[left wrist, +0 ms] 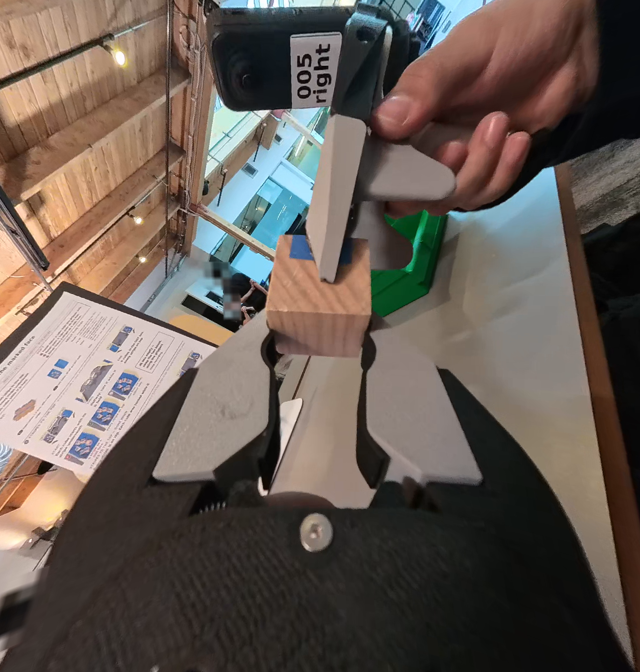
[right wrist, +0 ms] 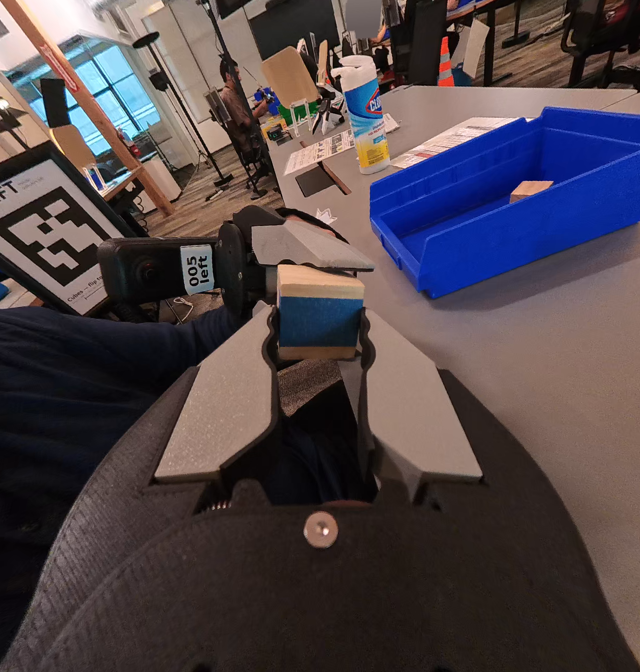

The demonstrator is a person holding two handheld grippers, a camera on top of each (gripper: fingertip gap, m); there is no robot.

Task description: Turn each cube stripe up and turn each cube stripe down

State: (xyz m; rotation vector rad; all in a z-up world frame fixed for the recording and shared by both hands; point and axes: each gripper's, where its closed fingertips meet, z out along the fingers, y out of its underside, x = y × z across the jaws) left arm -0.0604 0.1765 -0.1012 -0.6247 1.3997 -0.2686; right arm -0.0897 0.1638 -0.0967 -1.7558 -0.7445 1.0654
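Cube aloft over counter, pinched by both tongs at once: right tongs clamp its sides, left tongs grip crosswise; likely mid-handover to re-orient blue stripe

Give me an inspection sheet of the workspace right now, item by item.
Surface: grey table, bare in front of the bin.
Job's things: wooden cube held in the air, blue stripe facing the right wrist camera; second cube in the blue bin.
Clutter: wipes canister, papers, green bin.
Grippers: left gripper and right gripper both shut on the cube.
Cables: nothing seen.
Surroundings: office, marker board, person in the background.
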